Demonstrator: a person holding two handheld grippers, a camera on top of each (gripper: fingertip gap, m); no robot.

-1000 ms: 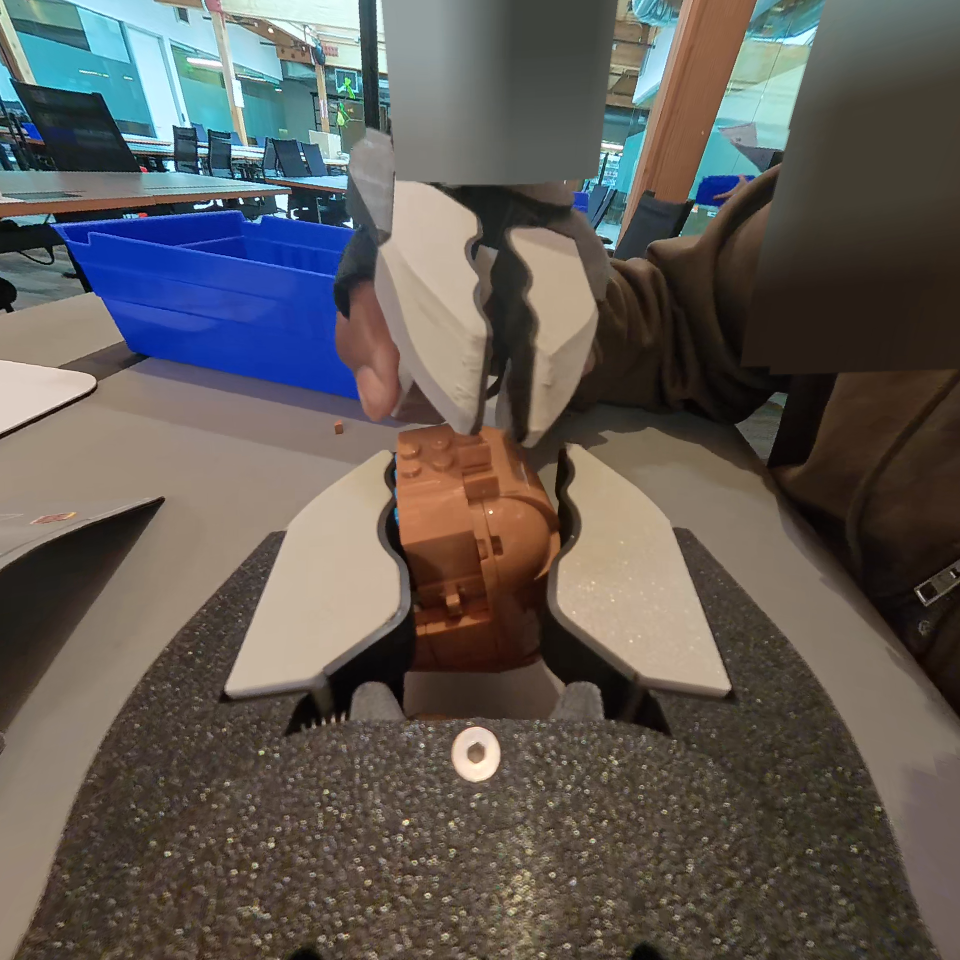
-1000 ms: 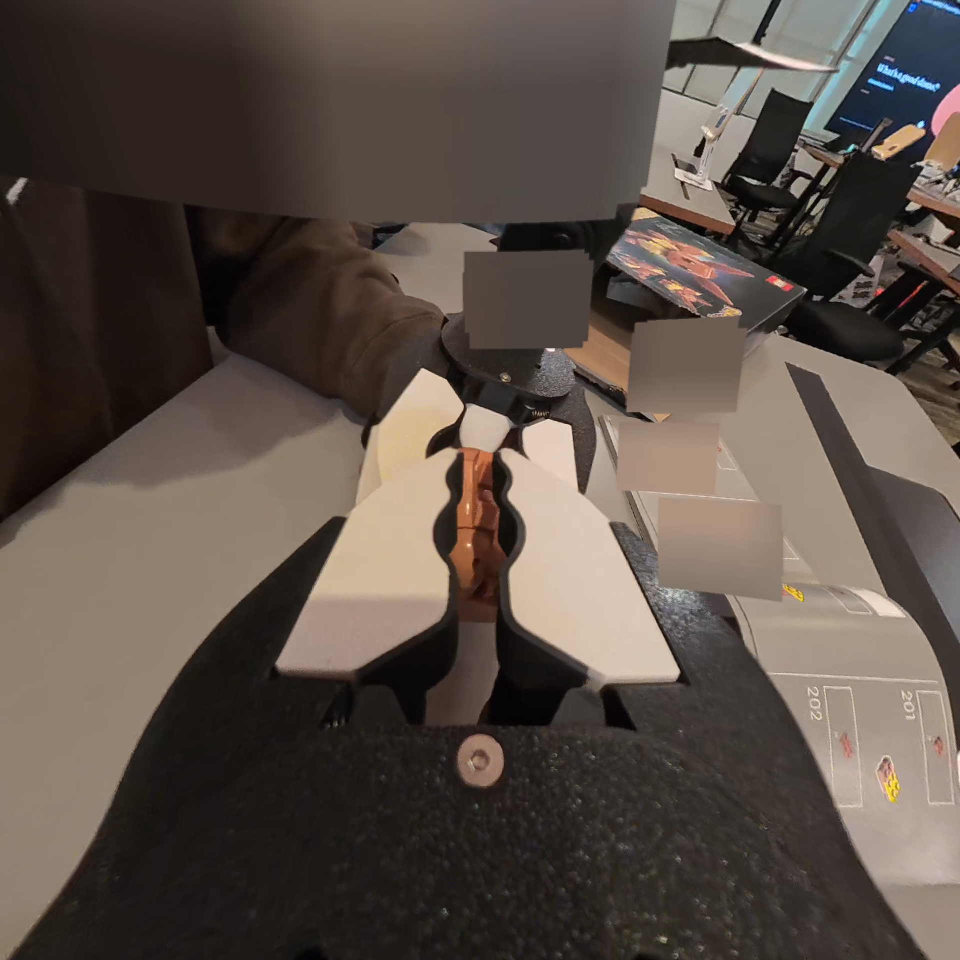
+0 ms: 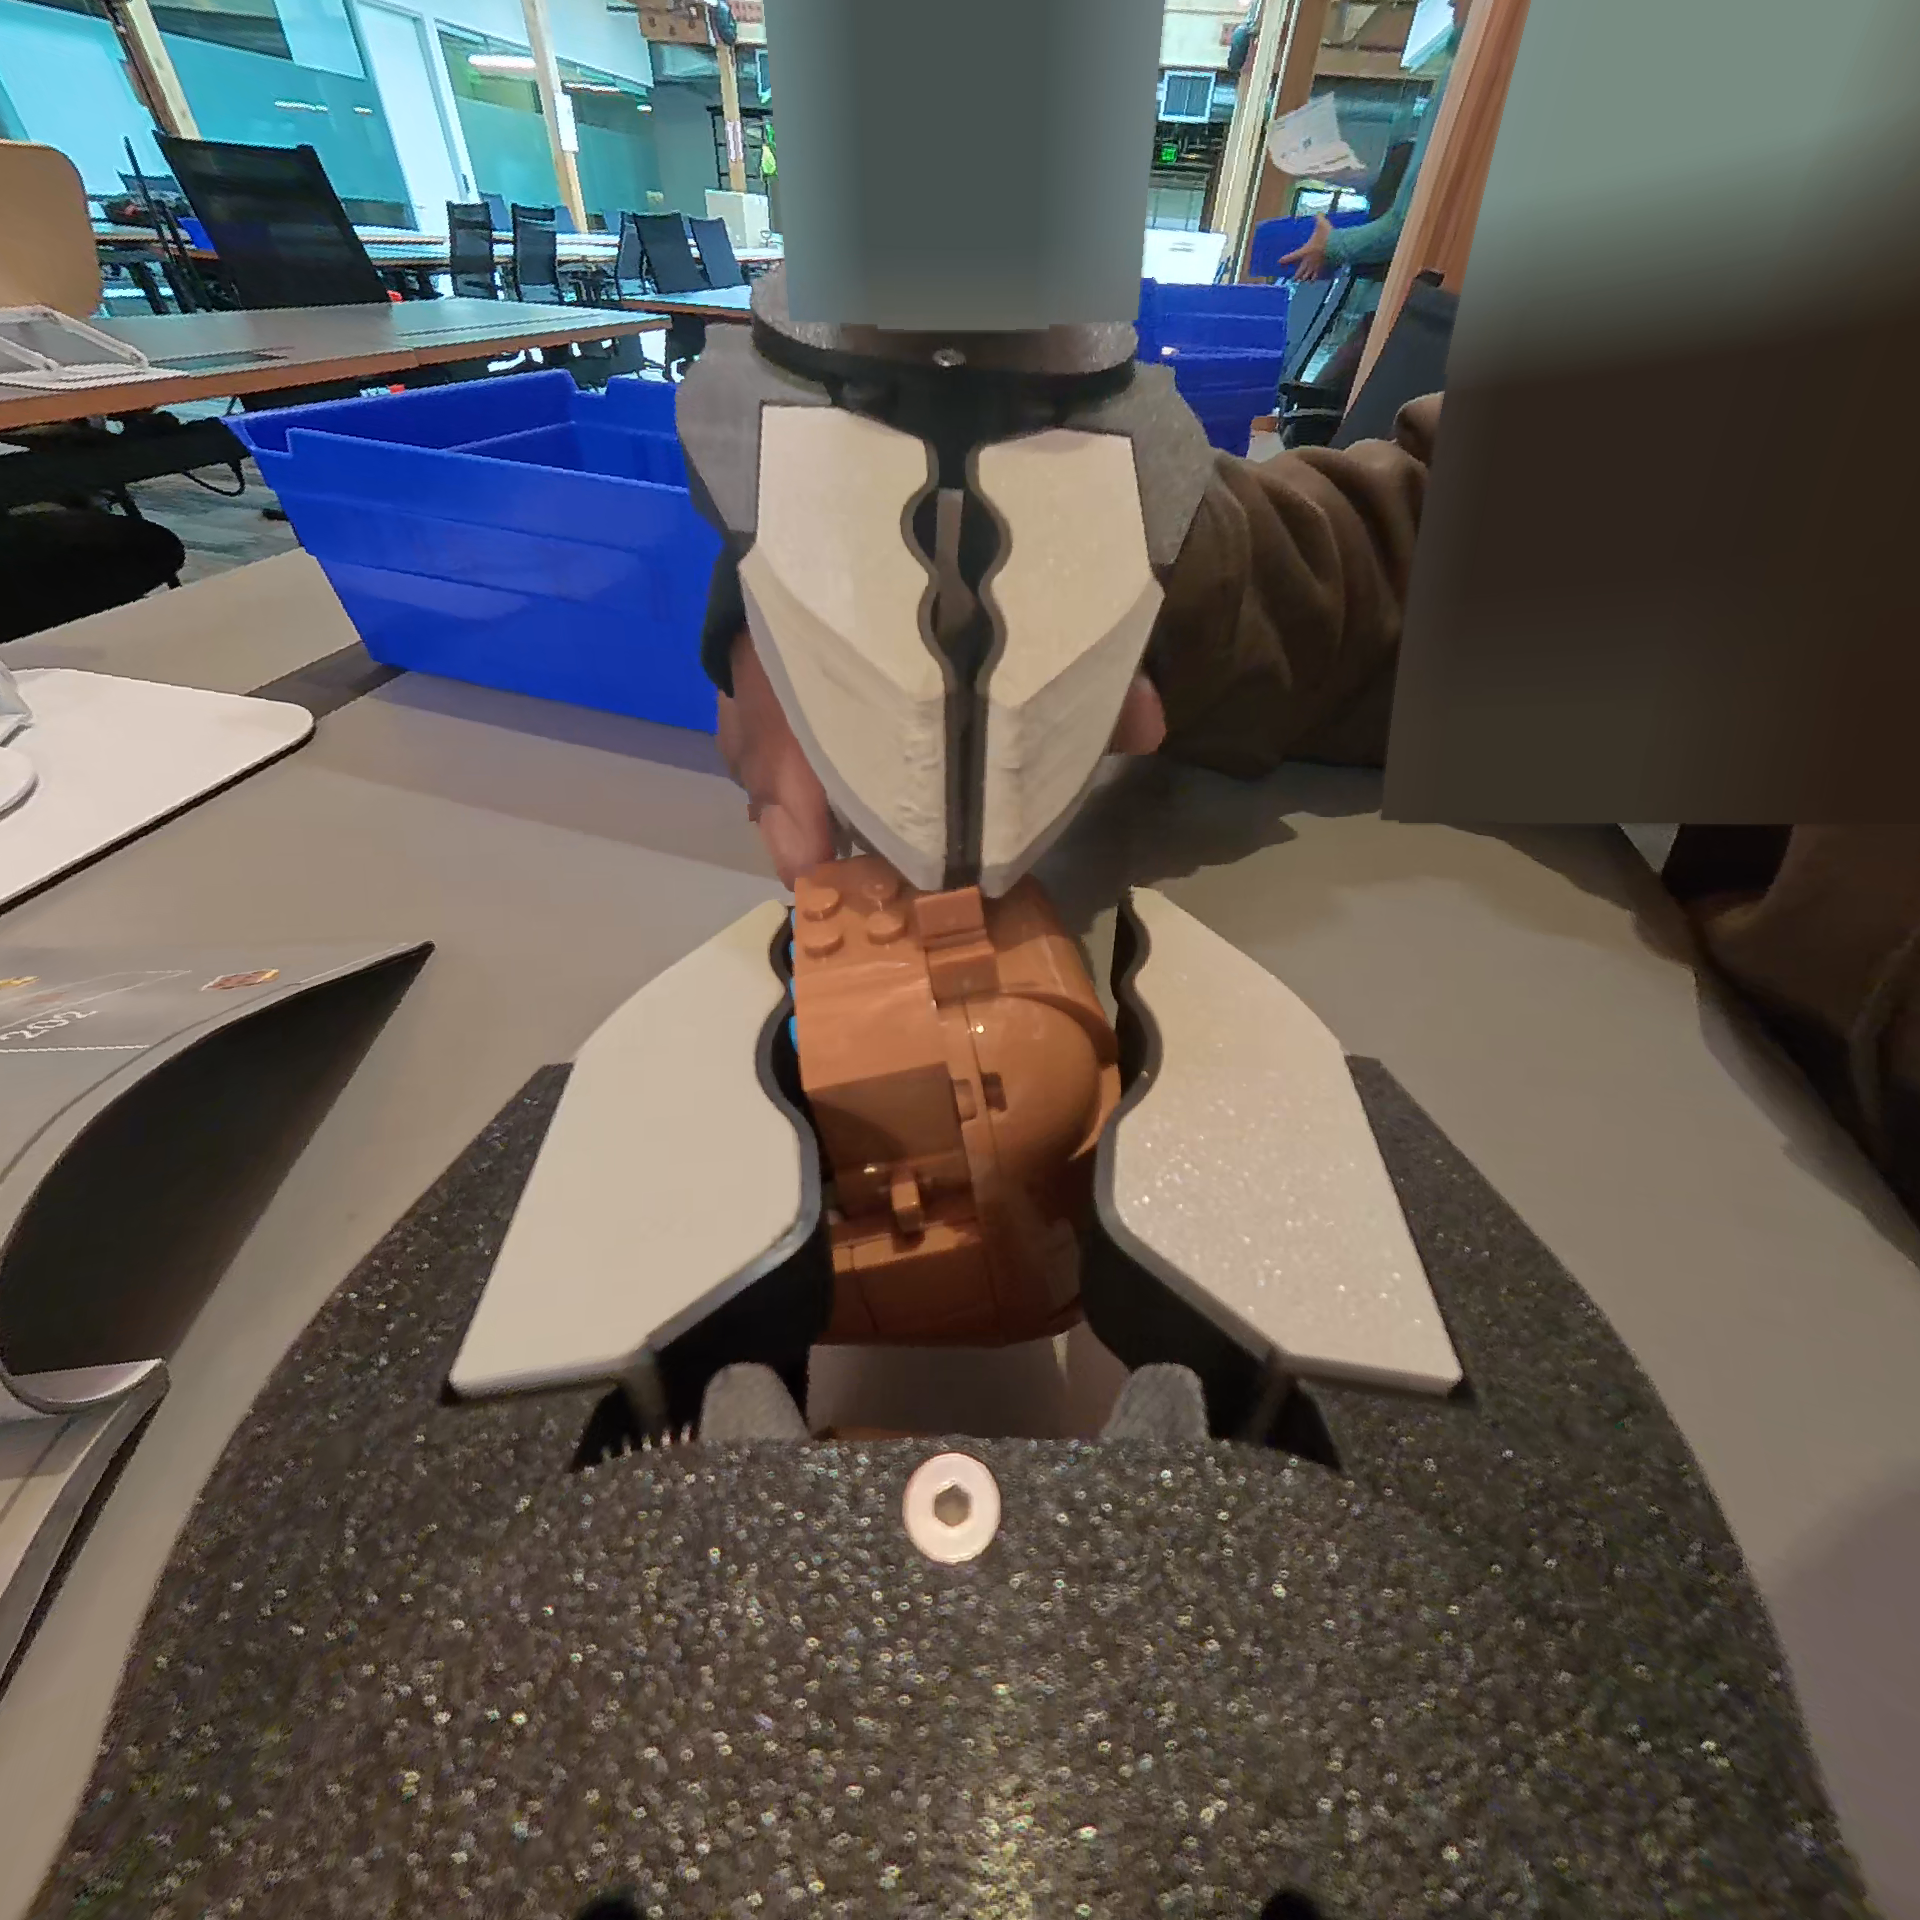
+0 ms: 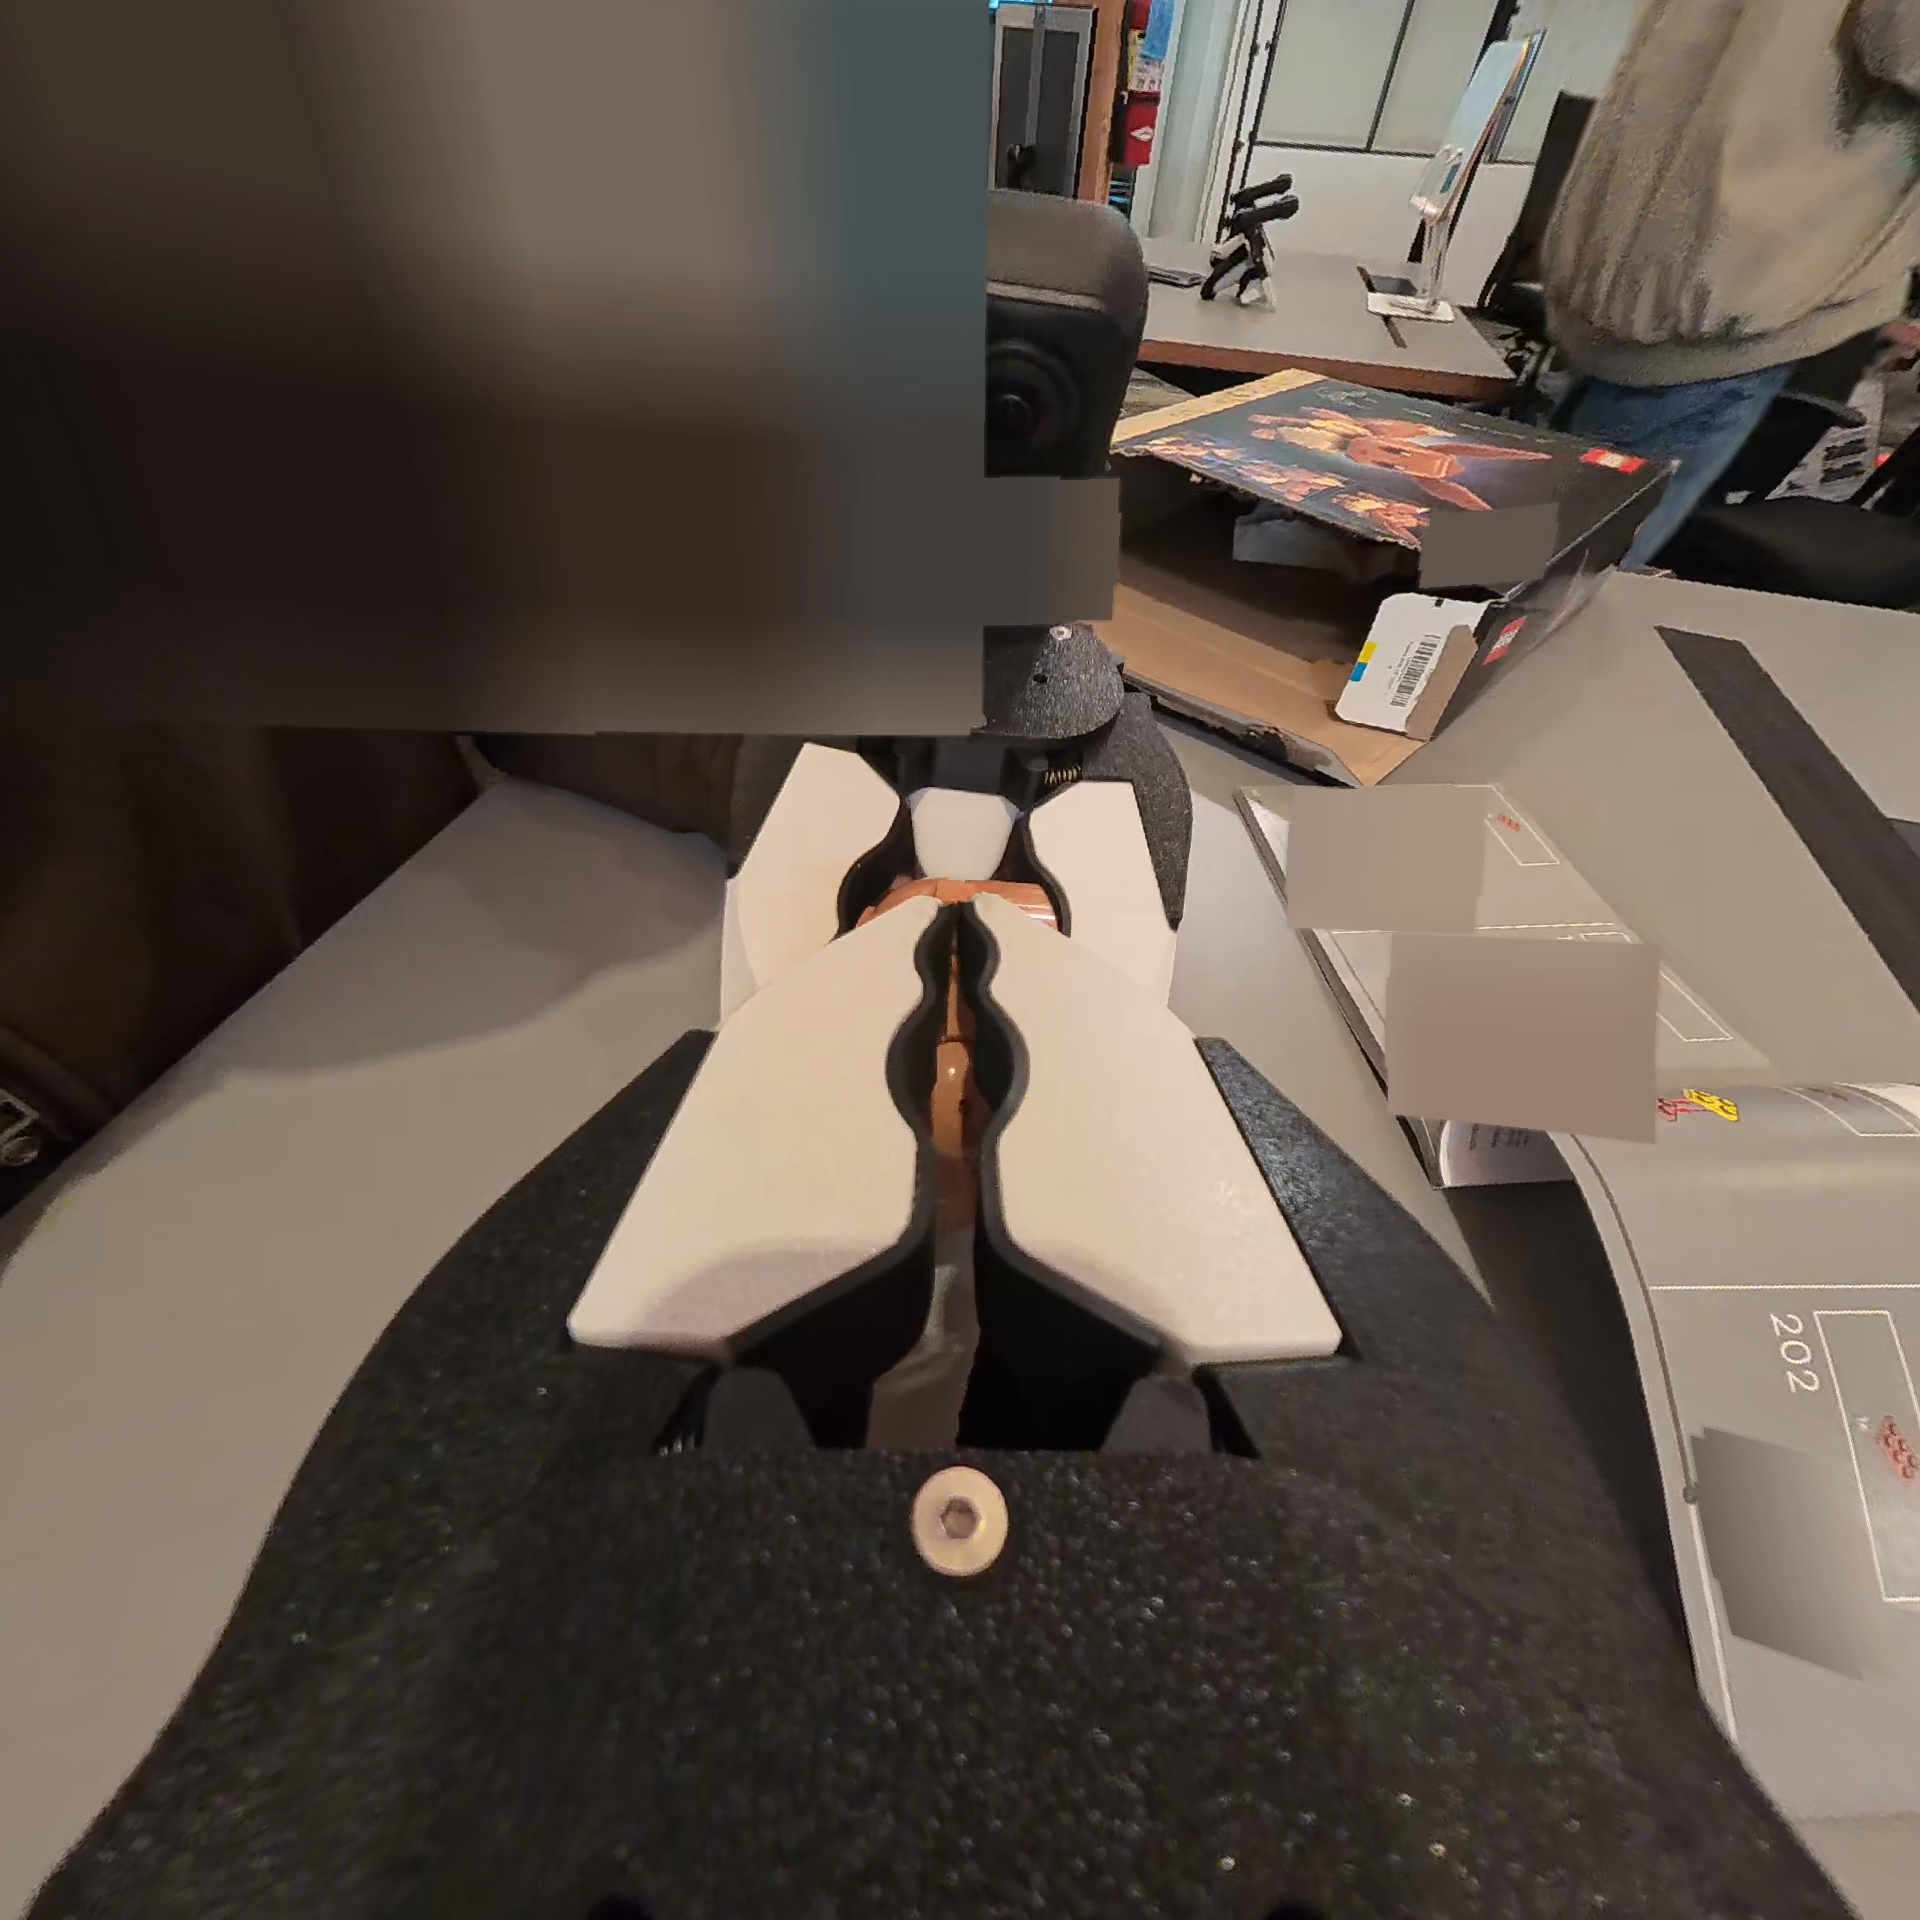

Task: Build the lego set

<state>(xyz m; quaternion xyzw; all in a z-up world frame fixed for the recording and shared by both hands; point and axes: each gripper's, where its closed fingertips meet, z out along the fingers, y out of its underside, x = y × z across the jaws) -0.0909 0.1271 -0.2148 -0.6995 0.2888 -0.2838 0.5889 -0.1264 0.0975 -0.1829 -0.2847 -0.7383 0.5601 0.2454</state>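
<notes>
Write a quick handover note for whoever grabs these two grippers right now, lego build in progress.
Left gripper: shut on the brown lego assembly, held above the grey table.
Right gripper: jaws nearly closed, tips on the assembly's top by a small brown brick; whether it grips anything is unclear.
Instruction booklet lies open beside; set box and blue bin behind.
Done: a rounded brown chunk.
Left: check that brick is seated, follow the booklet.

Even indoor light, fisheye-warped edges
</notes>
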